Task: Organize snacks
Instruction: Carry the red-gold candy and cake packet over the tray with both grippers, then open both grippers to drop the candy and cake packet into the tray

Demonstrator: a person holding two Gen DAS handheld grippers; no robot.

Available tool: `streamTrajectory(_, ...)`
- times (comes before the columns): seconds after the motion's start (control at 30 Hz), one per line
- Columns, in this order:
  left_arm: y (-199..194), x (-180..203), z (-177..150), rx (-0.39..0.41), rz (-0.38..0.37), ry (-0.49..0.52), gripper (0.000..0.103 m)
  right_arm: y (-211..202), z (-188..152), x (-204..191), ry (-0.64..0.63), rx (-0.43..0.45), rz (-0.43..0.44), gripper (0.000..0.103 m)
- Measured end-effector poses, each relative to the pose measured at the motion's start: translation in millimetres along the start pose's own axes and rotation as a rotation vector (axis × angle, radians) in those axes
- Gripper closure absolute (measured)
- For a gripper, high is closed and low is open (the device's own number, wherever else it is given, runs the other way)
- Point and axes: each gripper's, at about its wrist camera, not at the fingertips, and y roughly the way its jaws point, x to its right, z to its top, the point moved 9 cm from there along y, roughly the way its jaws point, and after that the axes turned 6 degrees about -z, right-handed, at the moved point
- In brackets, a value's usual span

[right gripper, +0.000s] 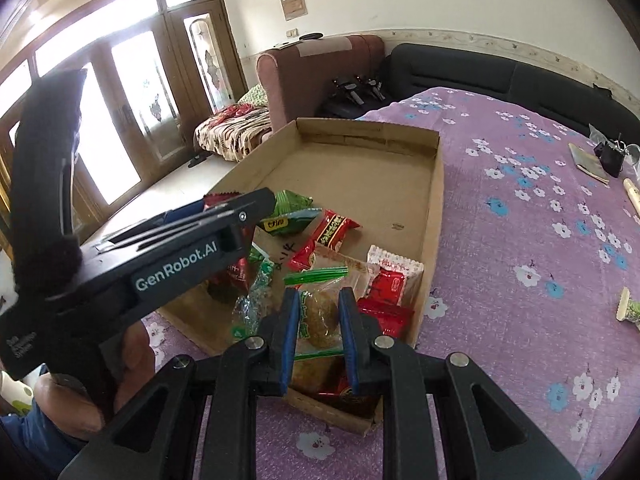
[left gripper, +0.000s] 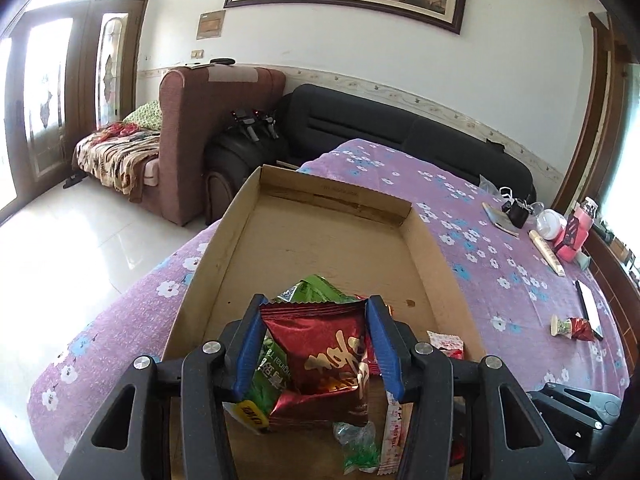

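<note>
A shallow cardboard box (left gripper: 428,240) lies on the purple flowered table; it also shows in the right wrist view (right gripper: 434,184). Several snack packets lie at its near end. My left gripper (left gripper: 316,304) is shut on a dark red foil packet (left gripper: 324,348) and holds it over the green packets (left gripper: 316,290). In the right wrist view the left gripper (right gripper: 224,212) reaches in from the left. My right gripper (right gripper: 319,300) is shut on a clear packet with a brown pastry (right gripper: 320,316), over red packets (right gripper: 384,312) in the box's near right corner.
A small red and green snack (left gripper: 572,326) and a dark flat card (left gripper: 590,310) lie on the table right of the box. Bottles, a pink item (left gripper: 574,236) and a black clip (left gripper: 518,212) stand at the far right. Sofas stand behind the table.
</note>
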Motion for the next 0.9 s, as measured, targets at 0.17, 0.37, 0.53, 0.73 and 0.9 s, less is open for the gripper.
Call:
streamTrajectory(0.17,2.2,1.6,-0.2,-0.009,-0.013,0.000,0.049,-5.9,2.8,0.3,-0.004,0.022,0.002,0.083)
streamTrajectory(0.37,0.5,-1.3,0.9,0.001,-0.017,-0.016,0.045,-17.0,5.7,0.0,0.001,0.044,0.006,0.081)
streamTrajectory(0.53,-5.1,-0.3,3.1,0.029,-0.031,-0.017,0.039,-28.9,10.9,8.5,0.035,0.056,-0.001,0.077)
streamTrajectory(0.73,-8.2,-1.3,3.8,0.041,-0.032,-0.021,0.038,-57.6,20.2,42.0,0.124,0.086,-0.009,0.077)
streamTrajectory(0.9,-9.8,-1.4,4.7,0.044,-0.020,-0.011,0.038,-82.6,22.9,114.5,0.226,0.124,-0.122,0.077)
